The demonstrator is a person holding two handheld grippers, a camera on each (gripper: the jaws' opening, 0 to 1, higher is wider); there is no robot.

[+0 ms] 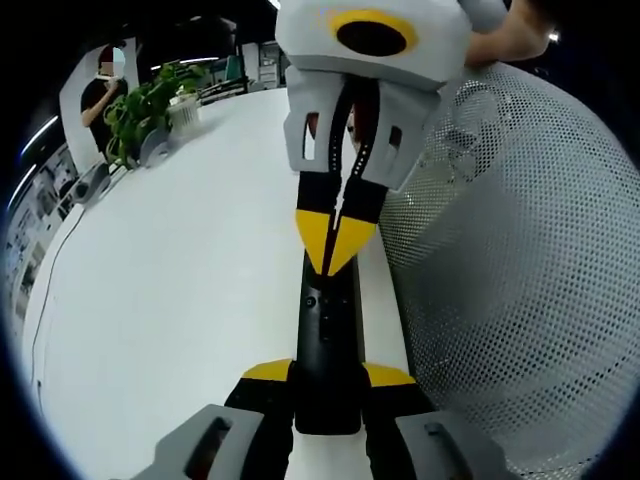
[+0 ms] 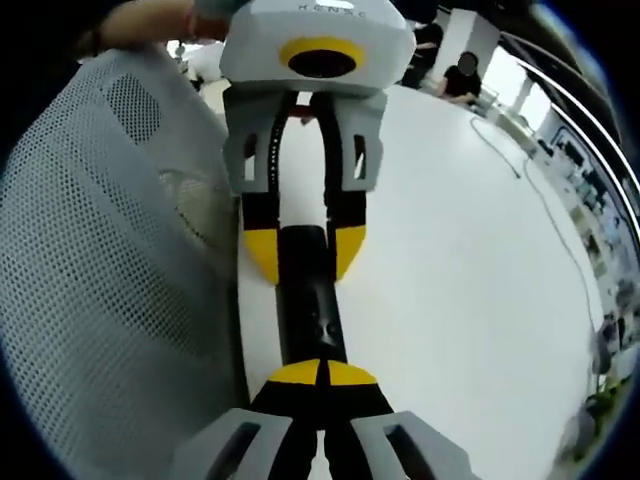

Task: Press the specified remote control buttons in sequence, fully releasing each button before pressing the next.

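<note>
**Claws meet over a black remote at the table's edge**

The left claw (image 1: pixel 328 385) is seen clamped on the near end of a long black remote control (image 1: pixel 328 330), its yellow-tipped jaws set against both sides of the slim body. From the far end, the right claw (image 1: pixel 335 240) is brought down onto the remote's upper face — its yellow tips pressed together into a single point that touches the button area. In the right gripper view the pairing is reversed: the right claw (image 2: pixel 322 375) rests closed on the remote control (image 2: pixel 308 300), while the left claw (image 2: pixel 305 250) is shown gripping it beyond. The remote is held along the edge of a white table (image 1: pixel 180 270), just beside a white mesh chair back (image 1: pixel 520 300). A potted plant (image 1: pixel 150 110) stands far off on the table.
</note>
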